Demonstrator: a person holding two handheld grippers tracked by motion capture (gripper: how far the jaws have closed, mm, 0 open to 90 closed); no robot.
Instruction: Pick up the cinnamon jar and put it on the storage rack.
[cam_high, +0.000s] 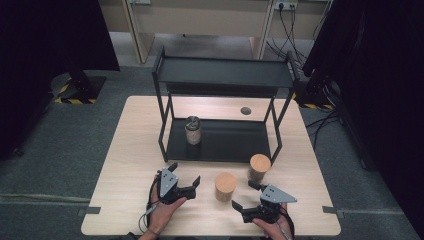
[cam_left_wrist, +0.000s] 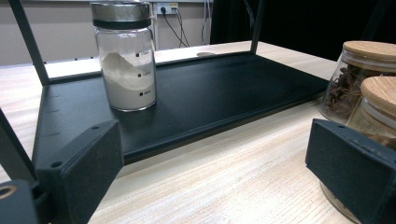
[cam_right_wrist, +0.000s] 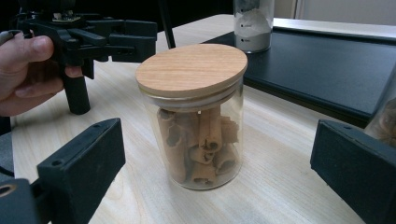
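Right now your right gripper hovers low over the table's near edge with its jaws spread wide and nothing between them, and the cinnamon jar stands straight ahead of it, just beyond the jaw tips. That jar is clear glass, upright, capped with a flat round wooden lid and packed with curled brown bark sticks; it sits on the bare wooden table in front of the rack's lower shelf. Your left gripper is likewise spread apart and empty, just to the jar's left, aimed toward the shelf.

Bare wood lies on both sides of the cinnamon jar, though the star anise jar stands near it, to the right and farther back, close to the shelf's front right leg. The black rack has a long open stretch of lower shelf to the right of the powder jar, which stands at its left end.

Count three jars: two wooden-lidded on the table, one metal-lidded on the shelf. Two grippers, one two-tier rack.
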